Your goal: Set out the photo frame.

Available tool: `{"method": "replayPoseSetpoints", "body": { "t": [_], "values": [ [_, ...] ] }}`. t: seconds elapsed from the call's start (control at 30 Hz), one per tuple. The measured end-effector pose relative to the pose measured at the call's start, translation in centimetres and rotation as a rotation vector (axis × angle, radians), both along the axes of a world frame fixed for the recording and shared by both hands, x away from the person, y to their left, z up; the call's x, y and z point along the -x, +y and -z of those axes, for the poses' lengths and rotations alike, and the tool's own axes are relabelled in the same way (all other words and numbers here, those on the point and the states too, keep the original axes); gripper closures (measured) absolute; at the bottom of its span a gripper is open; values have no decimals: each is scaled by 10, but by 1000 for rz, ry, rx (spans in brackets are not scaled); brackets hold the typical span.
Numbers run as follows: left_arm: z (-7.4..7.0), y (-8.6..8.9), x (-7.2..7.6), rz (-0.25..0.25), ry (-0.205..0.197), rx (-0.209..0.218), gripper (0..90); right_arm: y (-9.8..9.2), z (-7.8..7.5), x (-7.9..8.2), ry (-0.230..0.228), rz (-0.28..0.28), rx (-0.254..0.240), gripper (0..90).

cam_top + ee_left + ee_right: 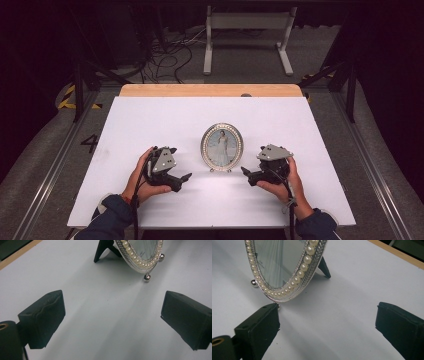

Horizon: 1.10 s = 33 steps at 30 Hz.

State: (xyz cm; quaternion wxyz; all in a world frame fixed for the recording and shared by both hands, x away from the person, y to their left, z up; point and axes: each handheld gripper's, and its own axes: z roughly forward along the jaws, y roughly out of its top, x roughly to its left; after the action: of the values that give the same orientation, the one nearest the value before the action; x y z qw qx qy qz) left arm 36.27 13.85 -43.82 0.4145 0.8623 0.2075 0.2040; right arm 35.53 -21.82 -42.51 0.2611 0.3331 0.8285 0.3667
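An oval silver picture frame (222, 146) with a pearl rim stands upright on its small ball feet in the middle of the white table (150, 120), propped by a black back strut (101, 250). It holds a portrait photo. My left gripper (186, 178) lies low on the table to the frame's left, jaws wide apart with nothing between them. My right gripper (246, 172) lies to the frame's right, also open and empty. The frame's rim (294, 282) looms just beyond my right gripper's left jaw; whether they touch I cannot tell. The frame (141, 253) stands farther off in the left gripper view.
The white sheet covers a wooden table whose far edge (210, 90) shows bare. Beyond it stand a white metal stand (247, 35) and loose cables (170, 55) on the grey floor. Dark rails run along both sides of the table.
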Motion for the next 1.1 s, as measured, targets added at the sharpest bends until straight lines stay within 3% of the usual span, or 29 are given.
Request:
{"method": "replayPoseSetpoints", "body": {
  "t": [0.3, 0.77, 1.1],
  "values": [
    [1, 25, 4, -15, -6, 4, 58, -14, 1, 3, -2, 20, 9, 55],
    [4, 64, 12, -85, -15, -18, 58, -48, 1, 15, -9, 57, 18, 56],
    [6, 89, 18, -143, -16, -6, 59, -65, 3, 23, -10, 78, 22, 57]
  ]
}}
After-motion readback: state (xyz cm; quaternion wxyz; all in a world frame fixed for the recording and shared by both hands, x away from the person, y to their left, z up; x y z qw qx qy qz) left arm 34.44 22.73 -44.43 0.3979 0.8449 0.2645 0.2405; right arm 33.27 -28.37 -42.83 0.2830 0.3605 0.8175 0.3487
